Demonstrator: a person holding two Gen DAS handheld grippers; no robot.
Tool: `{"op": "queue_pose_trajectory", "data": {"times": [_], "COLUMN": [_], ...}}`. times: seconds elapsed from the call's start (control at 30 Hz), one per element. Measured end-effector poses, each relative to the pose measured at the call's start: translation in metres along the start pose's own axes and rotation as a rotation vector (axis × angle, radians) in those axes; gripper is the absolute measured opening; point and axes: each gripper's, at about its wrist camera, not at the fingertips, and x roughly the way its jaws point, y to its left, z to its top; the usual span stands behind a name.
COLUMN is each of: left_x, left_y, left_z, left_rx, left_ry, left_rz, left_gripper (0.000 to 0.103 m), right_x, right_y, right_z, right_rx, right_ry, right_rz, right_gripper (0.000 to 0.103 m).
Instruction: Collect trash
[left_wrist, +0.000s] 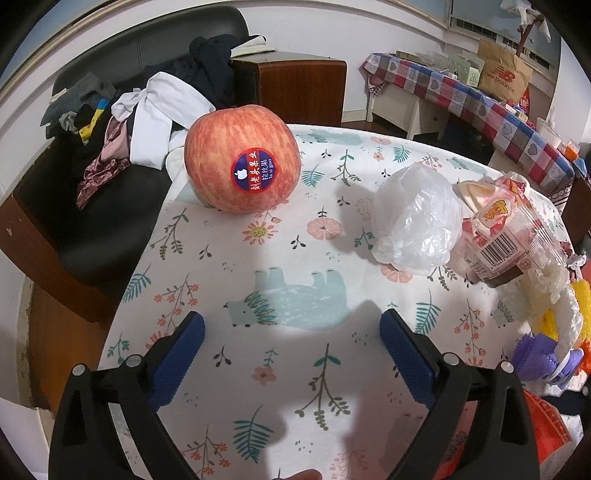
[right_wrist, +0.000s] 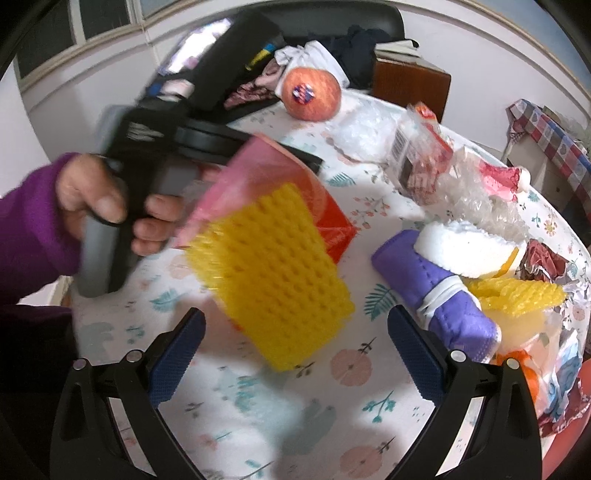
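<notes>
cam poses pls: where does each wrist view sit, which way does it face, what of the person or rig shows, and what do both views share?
Left wrist: sits behind the open left tool, low over the floral tablecloth, facing the apple and the crumpled plastic bag; only its own blue fingers show.
Right wrist: sits behind the open right tool, facing a yellow foam net; the hand, in a purple sleeve, gripping the left tool shows at left.
Shared: apple, tablecloth, barcoded wrapper, purple foam net.
</notes>
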Motion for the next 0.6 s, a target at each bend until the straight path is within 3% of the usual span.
{"op": "queue_pose_trajectory", "data": {"times": [0.2, 0.33, 0.43, 0.6], "left_x": [-0.003, -0.012, -0.023, -0.053], "left_y": [0.0, 0.001, -0.001, -0.009], "left_z": [-0.001, -0.006, -0.008, -0.007], "left_rx": [-0.003, -0.032, -0.038, -0.019], "left_ry": [-0.007, -0.018, -0.031, -0.104], "left_rz": [-0.01, -0.055, -0.073, -0.063], "left_gripper": [0.088, 0.083, 0.082, 0.082], "right_x": [-0.039, -0.069, -0.09, -0.102], "right_y": [0.004, 0.0, -0.007, -0.021], "right_z": [0.0, 0.001, -0.001, -0.013], "right_rx": [0.048, 0.12, 0.204, 0.342], "right_ry": [-0.122, -0.223, -0.312, -0.388], "right_rz": [-0.021, -0.094, -0.2, -0.412], "right_gripper": [0.099, 0.099, 0.099, 0.099]}}
